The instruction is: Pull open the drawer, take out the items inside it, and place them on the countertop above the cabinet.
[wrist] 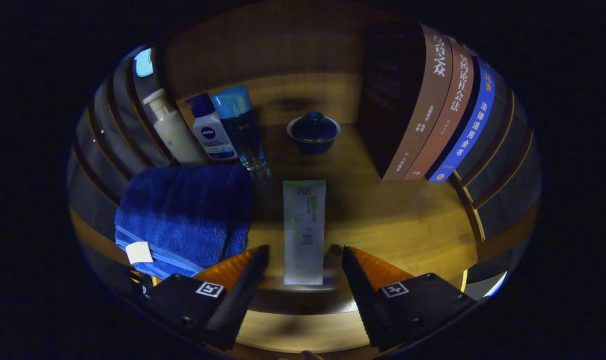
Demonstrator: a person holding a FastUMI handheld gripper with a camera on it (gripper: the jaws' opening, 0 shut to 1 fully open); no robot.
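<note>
A white tube with green print [304, 231] lies flat on the wooden countertop [398, 220], its near end between my two fingers. My gripper [305, 252] is open, with a gap on each side of the tube and neither finger touching it. The tube points away from me toward a dark blue lidded bowl [313, 131] farther back on the wood. The drawer is out of sight.
A folded blue towel [182, 217] lies left of the tube, close to my left finger. Behind it stand three bottles [210, 130]. Several upright books [433, 110] stand at the right. Wooden side walls and a back panel enclose the shelf space.
</note>
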